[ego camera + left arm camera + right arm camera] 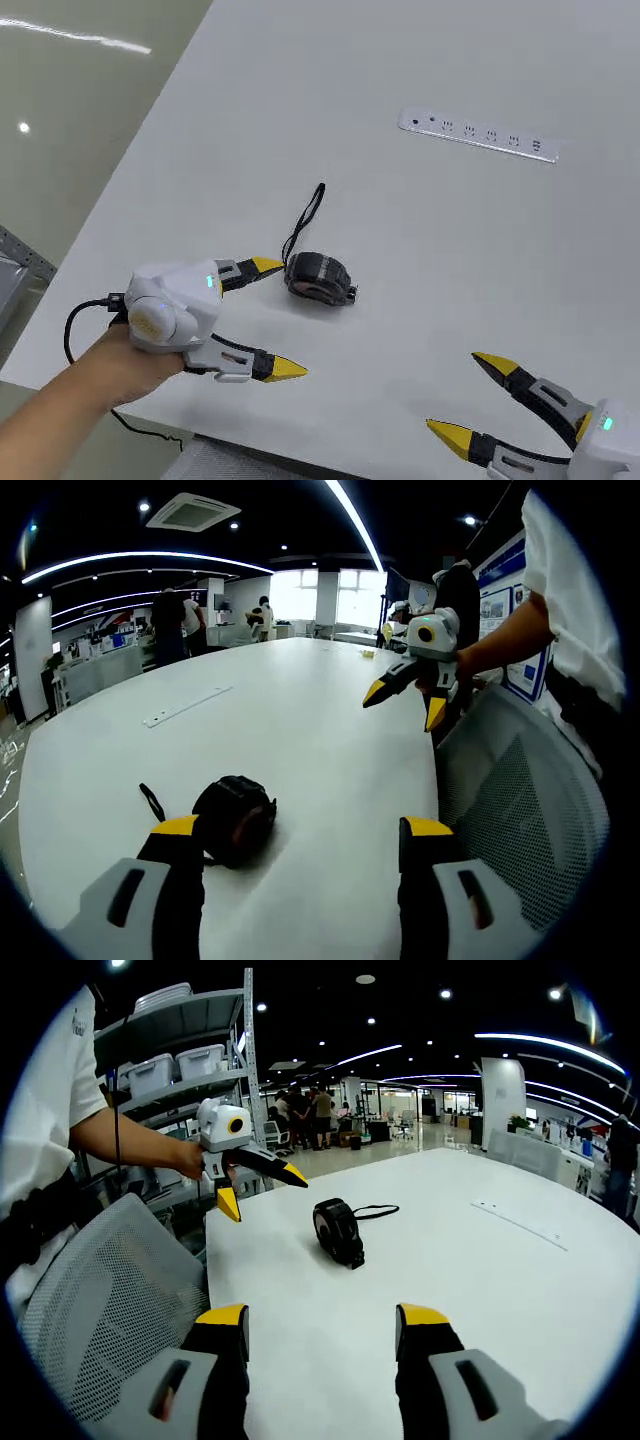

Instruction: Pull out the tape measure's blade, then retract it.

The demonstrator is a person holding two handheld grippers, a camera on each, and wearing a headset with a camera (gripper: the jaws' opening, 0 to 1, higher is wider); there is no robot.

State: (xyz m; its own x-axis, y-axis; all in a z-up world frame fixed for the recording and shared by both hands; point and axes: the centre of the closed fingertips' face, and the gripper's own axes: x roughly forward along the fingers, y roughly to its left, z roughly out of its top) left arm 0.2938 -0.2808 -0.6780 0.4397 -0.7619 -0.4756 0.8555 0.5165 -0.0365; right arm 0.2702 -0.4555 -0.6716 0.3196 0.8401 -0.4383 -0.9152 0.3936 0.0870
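Lying on table (450, 250), tape measure (318, 277) untouched; left gripper (275, 317) near it, jaws apart; right gripper (465, 395) farther, jaws apart

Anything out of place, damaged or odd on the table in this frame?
Nothing stands out. The tape measure lies on the table, blade retracted, its strap trailing loose. The power strip lies flat. The left gripper and right gripper are open.

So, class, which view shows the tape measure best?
The right gripper view: the tape measure sits unobstructed, side-on, strap trailing. The head view shows it smaller, from above; the left gripper view shows it dark, beside one jaw.
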